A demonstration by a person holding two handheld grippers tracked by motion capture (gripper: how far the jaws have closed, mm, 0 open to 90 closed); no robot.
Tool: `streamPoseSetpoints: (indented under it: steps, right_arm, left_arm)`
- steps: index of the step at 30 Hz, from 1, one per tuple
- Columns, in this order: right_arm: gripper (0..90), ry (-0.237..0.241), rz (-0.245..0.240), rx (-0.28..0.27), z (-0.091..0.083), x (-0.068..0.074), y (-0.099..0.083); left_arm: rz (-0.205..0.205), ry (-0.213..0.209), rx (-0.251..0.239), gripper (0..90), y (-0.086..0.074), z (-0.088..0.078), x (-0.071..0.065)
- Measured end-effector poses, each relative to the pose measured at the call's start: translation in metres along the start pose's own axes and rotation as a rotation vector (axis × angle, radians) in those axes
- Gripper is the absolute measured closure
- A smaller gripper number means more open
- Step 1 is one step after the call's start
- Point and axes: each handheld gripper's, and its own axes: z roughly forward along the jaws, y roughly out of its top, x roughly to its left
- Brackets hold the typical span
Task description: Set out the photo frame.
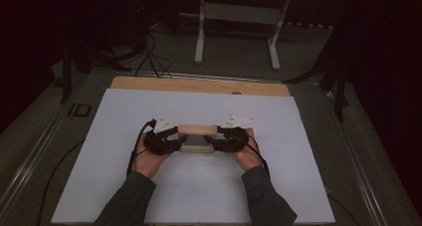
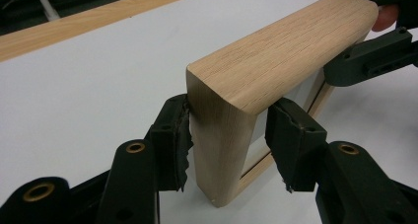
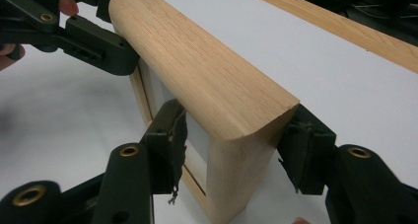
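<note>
White table sheet (image 1: 149, 186): 1 wooden frame (image 1: 197, 131) upright, my left gripper (image 1: 171, 139) and right gripper (image 1: 222, 139) each clamping 1 end post. Risk: uneven pull tips it.

Dim, murky high view, dark surroundings, both gripper views brighter and sharp, soft shadows
</note>
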Motion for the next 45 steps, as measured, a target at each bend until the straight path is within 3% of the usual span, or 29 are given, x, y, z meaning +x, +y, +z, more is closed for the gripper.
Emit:
streamPoseSetpoints:
  steps: [9,31,45]
  right_arm:
    - [47.0,-0.001,0.011,0.012,-0.001,-0.001,-0.005]
    - [53.7,-0.008,0.071,0.076,0.006,-0.009,-0.024]
    - [55.9,-0.023,0.091,0.08,0.007,-0.01,-0.025]
  left_arm:
    - [-0.001,-0.014,0.0,52.8,-0.003,0.0,0.002]
    - [-0.008,-0.018,0.108,55.6,-0.024,0.023,0.007]
    - [-0.014,-0.025,0.105,55.8,-0.025,0.029,0.006]
